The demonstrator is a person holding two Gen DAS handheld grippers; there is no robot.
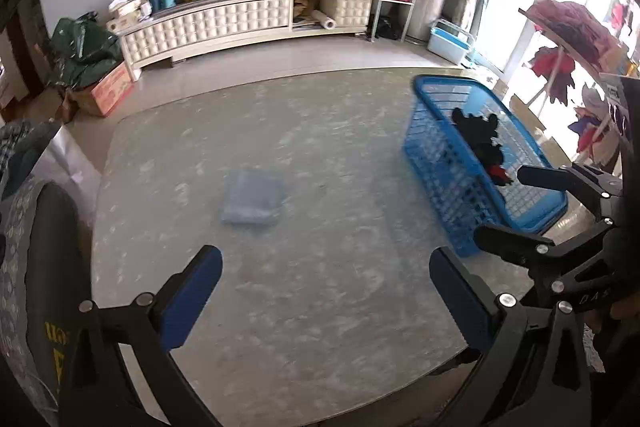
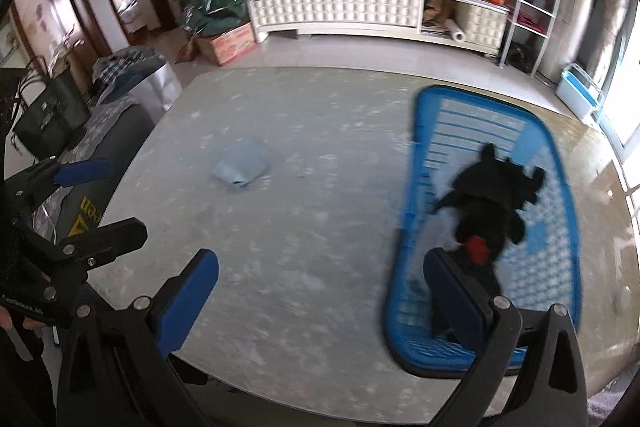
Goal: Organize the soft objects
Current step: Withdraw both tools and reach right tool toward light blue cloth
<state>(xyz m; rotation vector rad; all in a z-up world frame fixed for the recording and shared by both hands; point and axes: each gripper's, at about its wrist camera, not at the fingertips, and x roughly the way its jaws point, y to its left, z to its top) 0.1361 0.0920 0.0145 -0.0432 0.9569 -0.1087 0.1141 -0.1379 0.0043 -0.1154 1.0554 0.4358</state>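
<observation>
Cloth (image 1: 252, 198), folded and pale blue, lying flat near the middle of the marbled grey table (image 1: 320, 307), well apart from the blue basket (image 1: 436, 163) standing toward the table's right edge. Plush toy (image 2: 492, 195), black with a red patch, already resting inside that basket. Judging one soft thing stowed and one remaining on the table, so probably sitting between placements, with the cloth next. Left gripper (image 1: 326, 297) hanging above the near part of the table, jaws spread wide, gripping nothing. Right gripper (image 2: 320, 301) likewise gaping and bare, its right finger overlapping the basket's near corner in the right wrist view, contact impossible to tell. Next move likely calling for reaching forward to the cloth, pinching across a folded edge so the layers lift together, then carrying it over the basket rim. Counting: one cloth, one plush toy, one basket, two grippers.
</observation>
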